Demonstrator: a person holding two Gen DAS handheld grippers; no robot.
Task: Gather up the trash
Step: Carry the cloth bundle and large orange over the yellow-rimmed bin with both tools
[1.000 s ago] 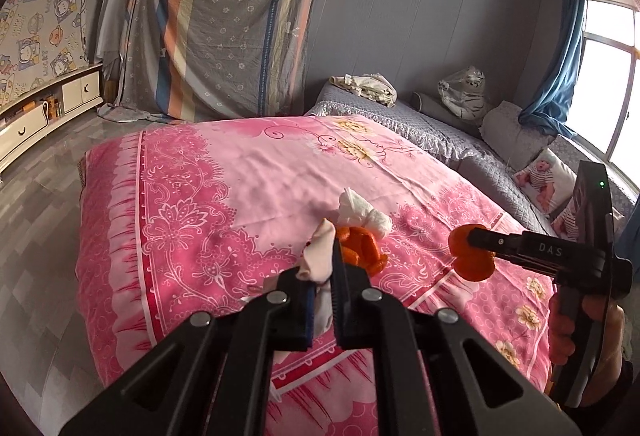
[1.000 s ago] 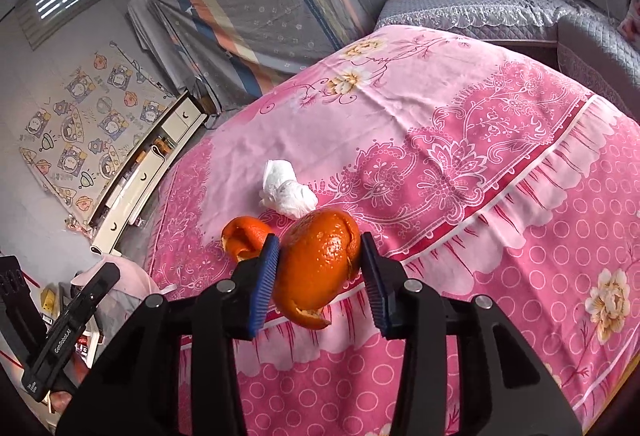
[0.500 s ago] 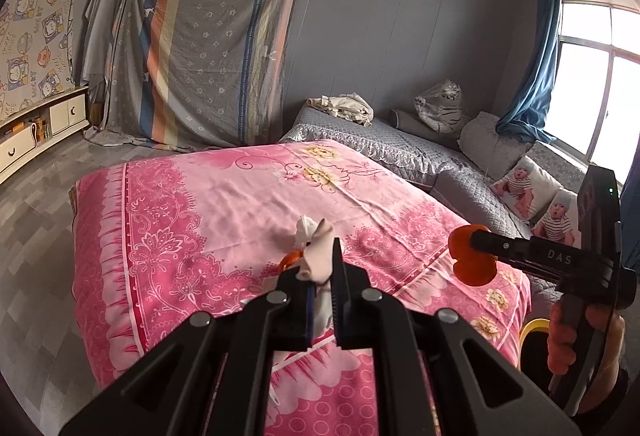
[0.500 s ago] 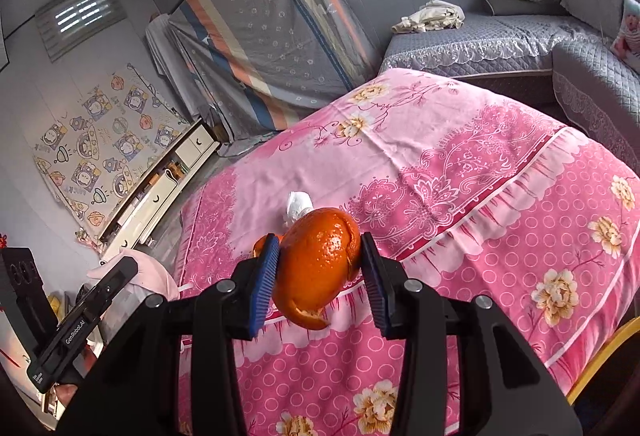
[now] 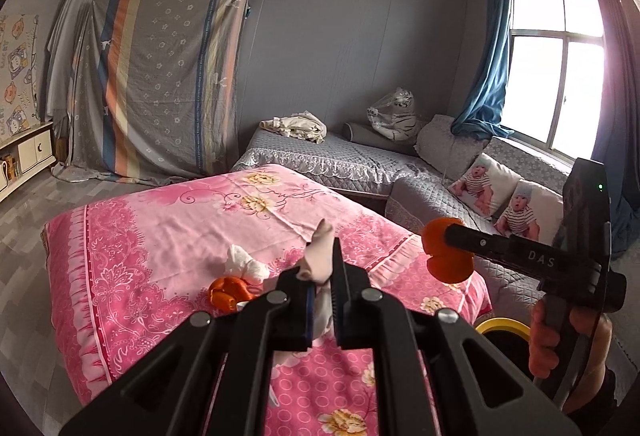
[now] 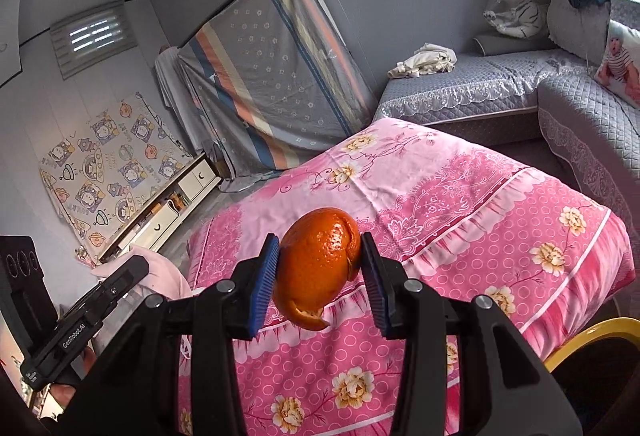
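- Claw on the right [image 6: 320, 276]: it was clamped on a large piece of orange peel [image 6: 318, 264], the blue pads pressed against its two sides so that the curved shell could be carried without slipping.
- Left claw [image 5: 322, 310]: it was pinched fully together on a pale crumpled wrapper [image 5: 320, 256], which was held at its lower part, low in the frame's centre.
- Both pieces were held above the near edge of the pink bed cover [image 5: 160, 236], probably for carrying to the yellow-rimmed bin [image 5: 502, 328] at the lower right.
- The peel's long axis was seen running from upper right to lower left, with its torn tip pointing downward.
- The wrapper was seen standing nearly upright, its free end pointing up.
- A second orange peel [image 5: 226, 292] and a white tissue [image 5: 244, 264] were left on the cover, touching each other.
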